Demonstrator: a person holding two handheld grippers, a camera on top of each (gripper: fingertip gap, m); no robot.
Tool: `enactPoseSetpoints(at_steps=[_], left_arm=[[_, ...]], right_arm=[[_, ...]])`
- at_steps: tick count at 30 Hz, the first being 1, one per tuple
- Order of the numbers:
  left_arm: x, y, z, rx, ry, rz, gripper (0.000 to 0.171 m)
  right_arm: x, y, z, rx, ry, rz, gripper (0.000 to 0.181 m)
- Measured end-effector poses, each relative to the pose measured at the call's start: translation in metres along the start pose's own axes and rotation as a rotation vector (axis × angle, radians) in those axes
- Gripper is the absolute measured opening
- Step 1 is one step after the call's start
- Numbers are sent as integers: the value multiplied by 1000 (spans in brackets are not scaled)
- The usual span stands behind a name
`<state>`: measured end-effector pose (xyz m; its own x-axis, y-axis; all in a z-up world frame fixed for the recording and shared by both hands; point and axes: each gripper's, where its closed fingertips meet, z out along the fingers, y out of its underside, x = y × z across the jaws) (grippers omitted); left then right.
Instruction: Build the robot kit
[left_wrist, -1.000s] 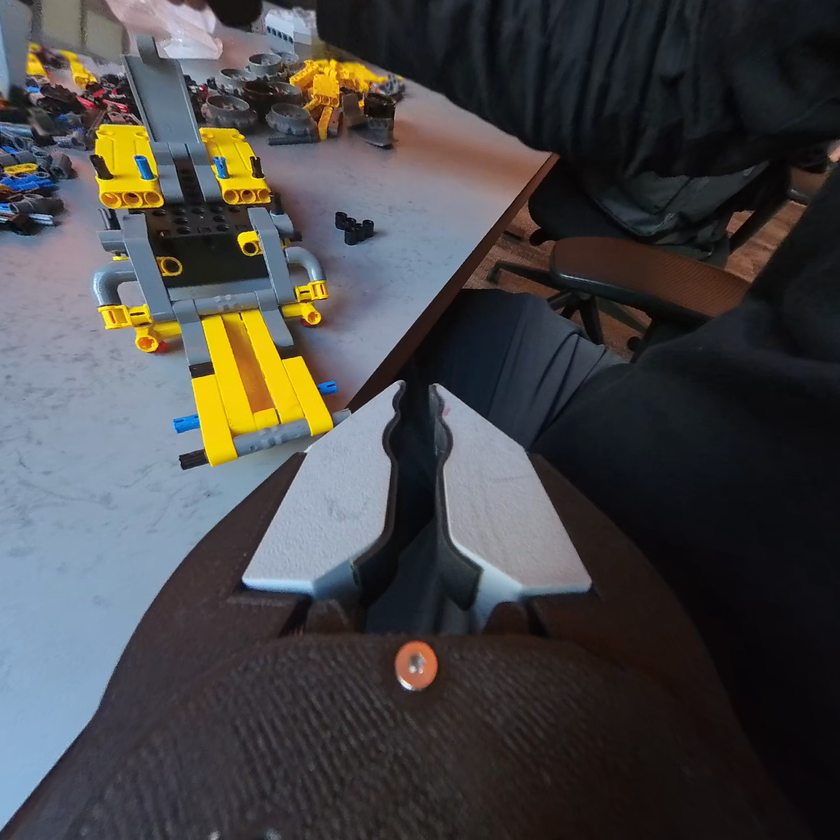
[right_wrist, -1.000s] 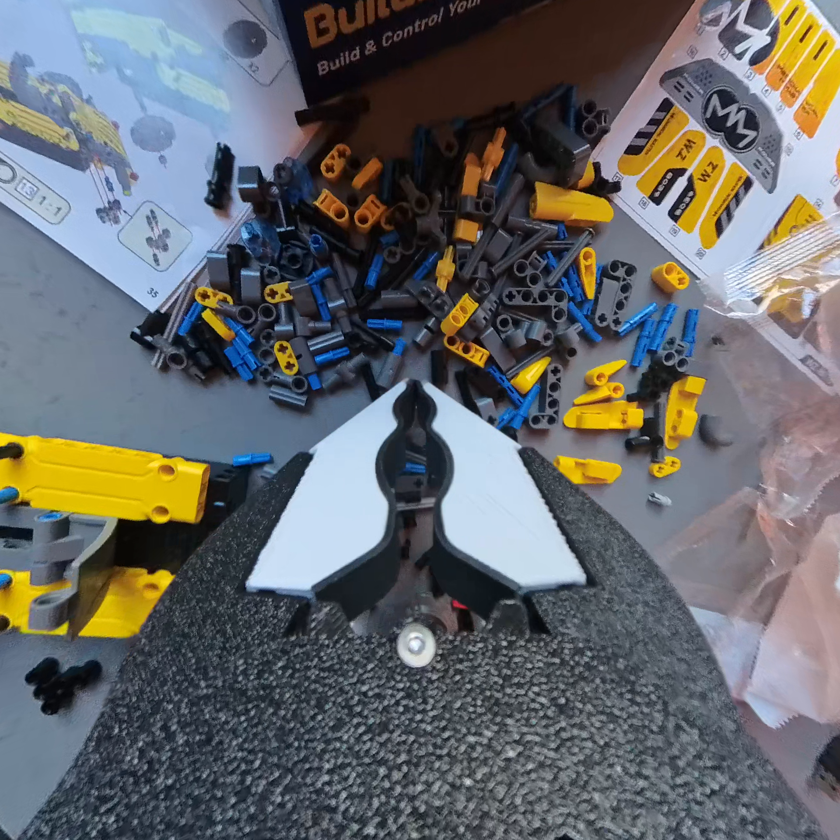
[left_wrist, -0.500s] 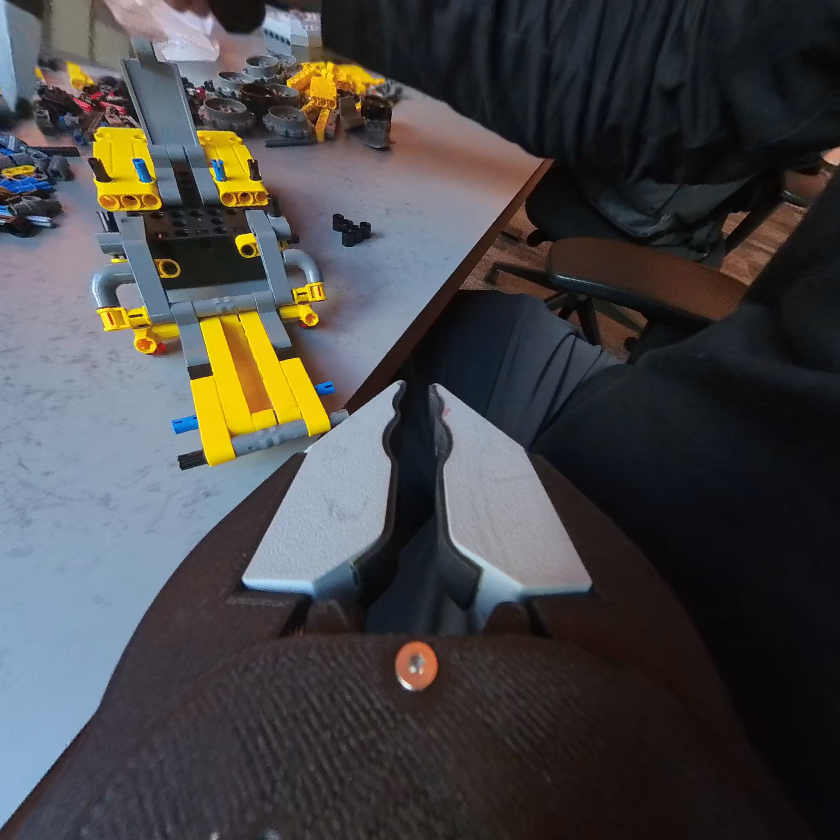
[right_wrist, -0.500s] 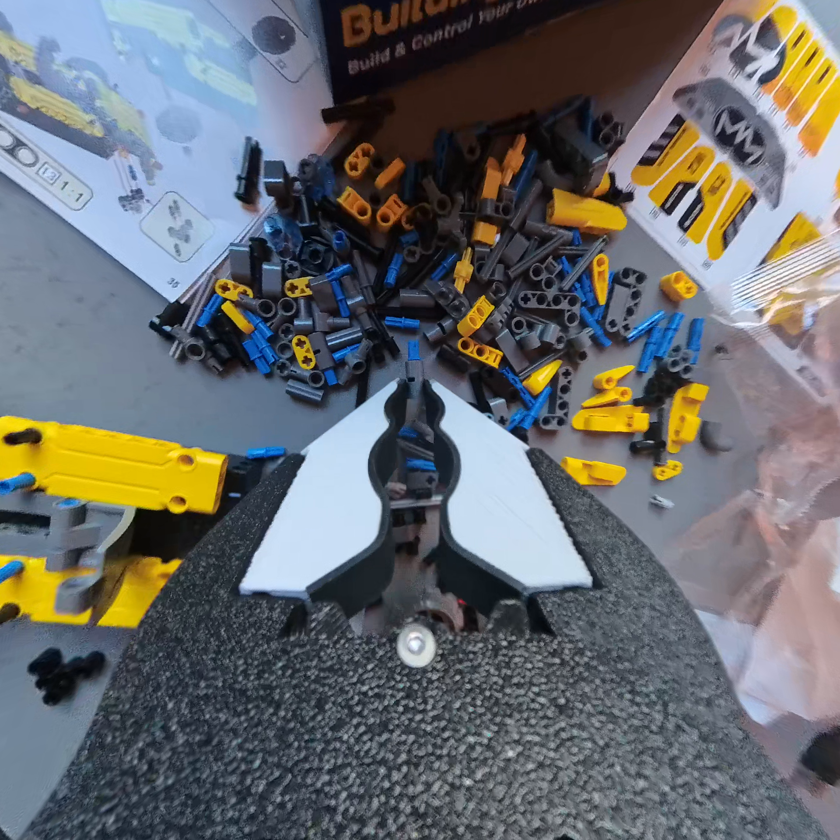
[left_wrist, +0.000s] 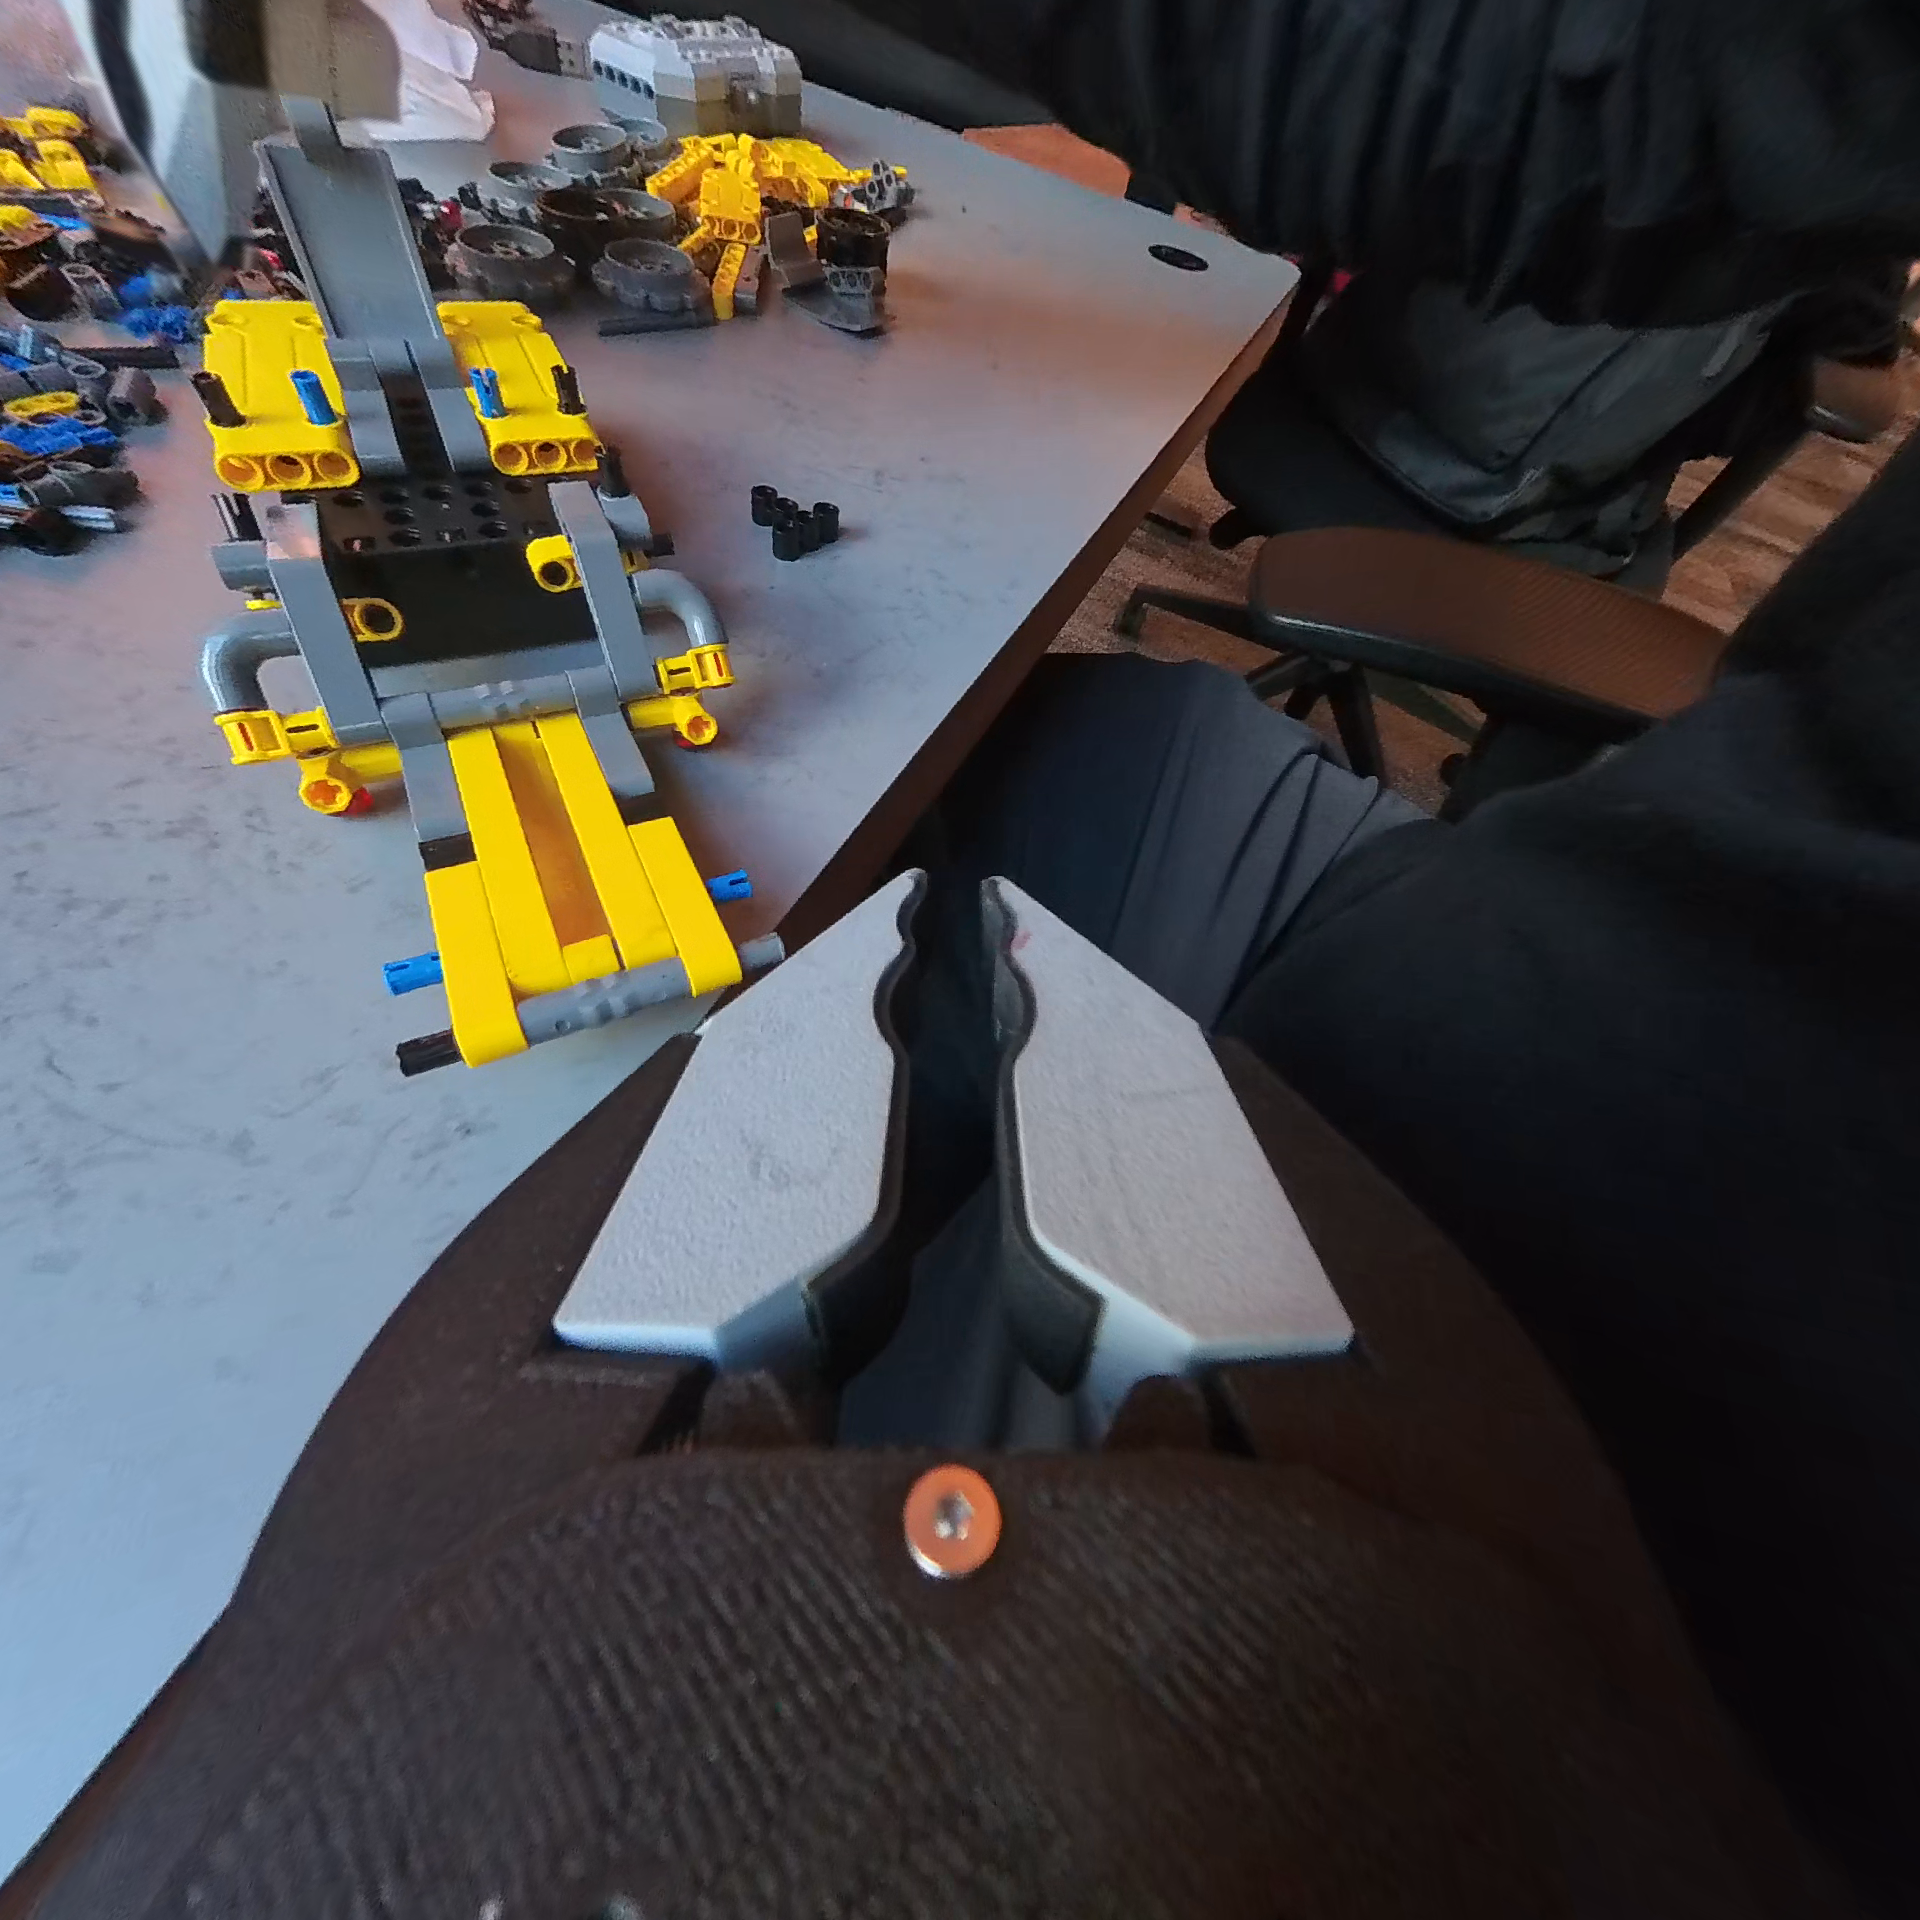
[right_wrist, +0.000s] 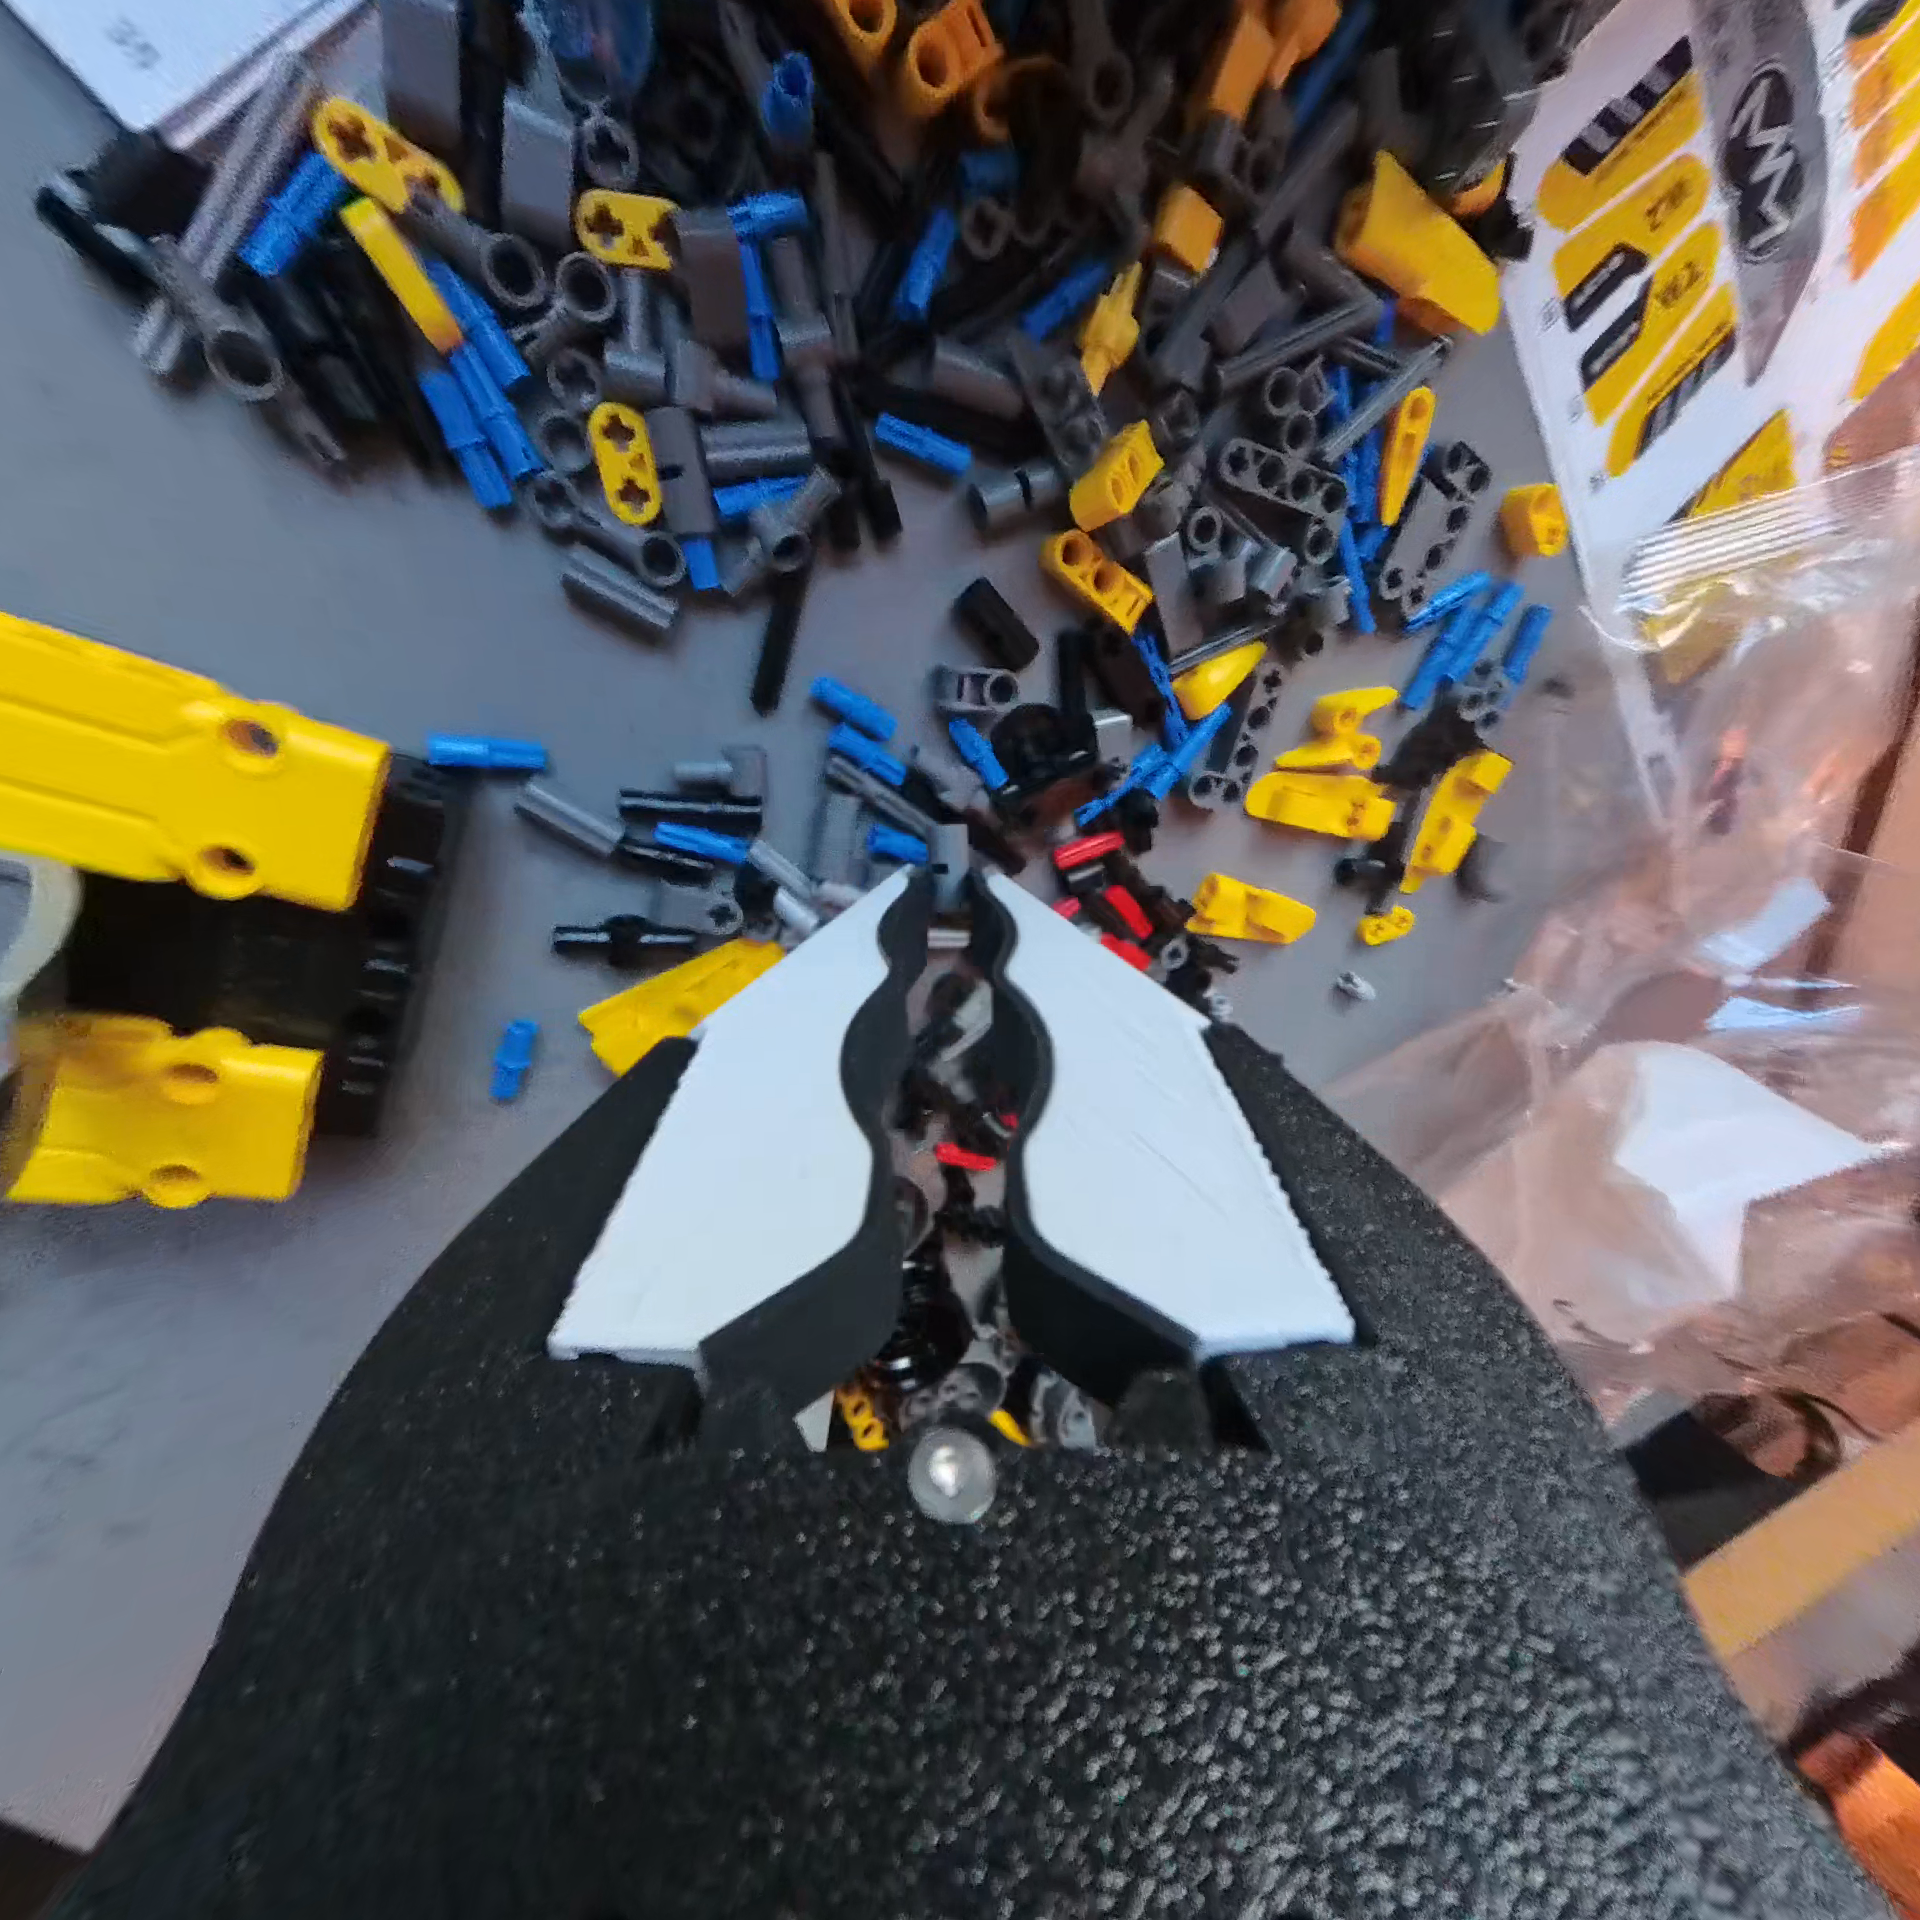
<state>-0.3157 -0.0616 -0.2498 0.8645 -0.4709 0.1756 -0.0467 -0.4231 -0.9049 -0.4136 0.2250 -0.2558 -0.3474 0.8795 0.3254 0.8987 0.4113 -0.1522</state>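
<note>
My right gripper (right_wrist: 948, 881) is shut on a small grey piece (right_wrist: 948, 854), held low over the near edge of a pile of small loose building pieces (right_wrist: 935, 364) in blue, grey, black and yellow. Red and black pins (right_wrist: 1091, 862) lie just right of its tips. The yellow panels of a part-built yellow, grey and black model (right_wrist: 177, 758) lie to its left. My left gripper (left_wrist: 952, 885) has its jaws almost together with nothing between them. It hangs off the table edge over a person's lap (left_wrist: 1143, 800). The model (left_wrist: 488, 582) lies on the grey table (left_wrist: 156, 1195) to its left.
A sticker sheet (right_wrist: 1704, 260) and clear plastic bags (right_wrist: 1714, 935) lie right of the pile, and a booklet corner (right_wrist: 177, 42) at top left. Grey wheels and yellow beams (left_wrist: 675, 218) sit at the far table end. A black connector (left_wrist: 795, 516) lies near the model. An office chair (left_wrist: 1475, 613) stands beyond.
My right gripper closed on a small grey piece in the pile and drew back toward the near pieces, and the view is now blurred. My left gripper has barely shifted.
</note>
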Motion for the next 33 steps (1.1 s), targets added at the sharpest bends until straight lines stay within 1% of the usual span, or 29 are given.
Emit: enactPoseSetpoints(at_steps=[2,4,5,8,11,13,16,18,19,21,23,25,29,31,32,33], left_arm=[[1,1,1,-4,5,-2,5],[3,0,2,-4,15,-3,5],[5,1,3,-8,18,-1,5],[6,1,3,-13,15,14,5],[6,2,4,-18,14,14,5],[5,2,3,-19,10,12,5],[5,3,3,-20,10,12,5],[6,4,5,-27,18,7,6],[7,4,5,-30,20,7,6],[7,5,6,-32,19,12,6],[6,5,5,-32,16,11,6],[4,5,4,-30,13,4,6],[2,3,2,-19,8,-5,6],[2,3,2,-17,12,-11,6],[2,3,2,-16,17,-15,6],[3,3,2,-15,22,-19,6]], right_arm=[[-8,9,-1,-21,-48,21,7],[3,21,-1,-57,20,19,7],[5,22,-3,-46,25,30,7],[-1,16,-8,33,-59,104,11],[10,23,-2,35,-59,189,16],[18,18,-1,103,-81,289,17],[48,16,3,180,-59,530,17],[54,6,7,235,-116,618,16],[54,1,10,249,-138,633,14],[57,-7,16,244,-138,623,11],[58,-12,23,211,-131,597,9],[62,-10,31,161,-95,569,8],[64,-12,28,154,-87,551,8],[63,-19,23,204,-97,546,9],[60,-21,23,204,-106,536,7],[58,-18,27,175,-105,525,6]])
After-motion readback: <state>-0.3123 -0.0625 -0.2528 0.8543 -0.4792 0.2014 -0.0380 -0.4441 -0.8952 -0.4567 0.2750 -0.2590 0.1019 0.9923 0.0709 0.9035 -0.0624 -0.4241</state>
